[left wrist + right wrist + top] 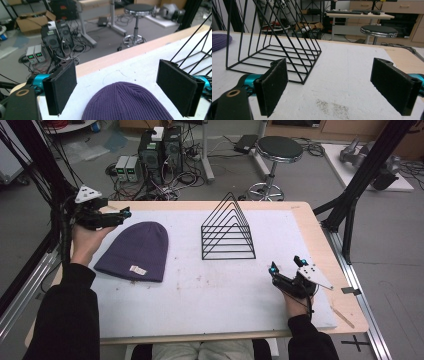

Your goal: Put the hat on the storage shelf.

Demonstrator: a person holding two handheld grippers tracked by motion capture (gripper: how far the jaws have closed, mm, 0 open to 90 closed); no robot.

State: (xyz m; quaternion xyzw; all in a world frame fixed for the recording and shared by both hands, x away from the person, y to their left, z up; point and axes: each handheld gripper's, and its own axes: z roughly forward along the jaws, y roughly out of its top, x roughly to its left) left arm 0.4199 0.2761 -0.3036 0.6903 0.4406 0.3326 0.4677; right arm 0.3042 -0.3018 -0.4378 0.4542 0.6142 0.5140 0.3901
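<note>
1. Purple beanie (134, 251): flat on the white mat (210, 290), left of the black wire rack (228, 228), crown toward the far edge; lower part cut off in the left gripper view.
2. Small pale label near the cuff, legible nowhere; seen from the high view alone.
3. Ribbed knit clear in the left gripper view.
4. Left gripper (120, 214): jaws wide, empty, just beyond the crown.
5. Right gripper (286, 263): jaws wide, empty, near the rack, well apart from the beanie.
</note>
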